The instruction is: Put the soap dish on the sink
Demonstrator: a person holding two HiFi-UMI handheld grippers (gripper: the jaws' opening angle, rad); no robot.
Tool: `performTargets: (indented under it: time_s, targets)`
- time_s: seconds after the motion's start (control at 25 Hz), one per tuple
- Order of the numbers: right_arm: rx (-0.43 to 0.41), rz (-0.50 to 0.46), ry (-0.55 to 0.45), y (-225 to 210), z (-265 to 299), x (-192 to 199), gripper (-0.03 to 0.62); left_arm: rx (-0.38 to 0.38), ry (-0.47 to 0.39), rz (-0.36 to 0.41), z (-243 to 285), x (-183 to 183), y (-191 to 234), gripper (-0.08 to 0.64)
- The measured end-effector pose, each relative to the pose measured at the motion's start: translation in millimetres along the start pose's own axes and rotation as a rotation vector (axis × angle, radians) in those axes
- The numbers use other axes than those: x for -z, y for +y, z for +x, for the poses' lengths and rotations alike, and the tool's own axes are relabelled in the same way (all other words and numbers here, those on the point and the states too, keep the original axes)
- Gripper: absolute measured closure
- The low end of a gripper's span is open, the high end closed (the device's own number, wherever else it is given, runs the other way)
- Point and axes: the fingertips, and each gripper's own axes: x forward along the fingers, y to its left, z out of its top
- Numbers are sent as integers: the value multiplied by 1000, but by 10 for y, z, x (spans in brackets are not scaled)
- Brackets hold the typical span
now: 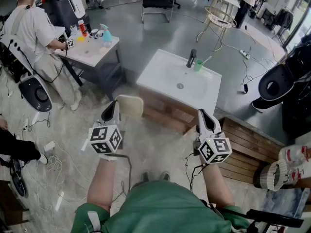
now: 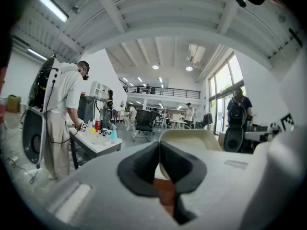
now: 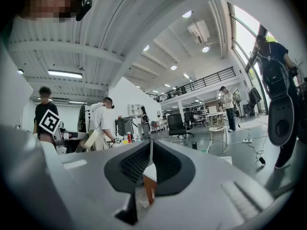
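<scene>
Head view: the left gripper point(image 1: 112, 108) held the cream soap dish point(image 1: 130, 106) off the floor, on the near left side of the white sink point(image 1: 156, 71) and apart from it. The right gripper point(image 1: 204, 116) hung further right, near the sink's wooden cabinet point(image 1: 160, 111). Left gripper view: jaws were clamped on the dish's near rim. Right gripper view: jaws were pressed together with nothing between them

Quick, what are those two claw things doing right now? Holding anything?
Left gripper: closed on the soap dish.
Right gripper: closed, holding nothing.
</scene>
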Motion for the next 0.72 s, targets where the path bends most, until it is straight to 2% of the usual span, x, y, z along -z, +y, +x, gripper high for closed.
performTargets:
  time_s: [0.48,0.72]
  targets:
    - [-34,24,-41,-363,-412,-175,575,11,11,40,-117,-53,-731,554]
    - [-77,-34,-89,-441,-446,-253,575,-3,18,37,-143,40,-912,554]
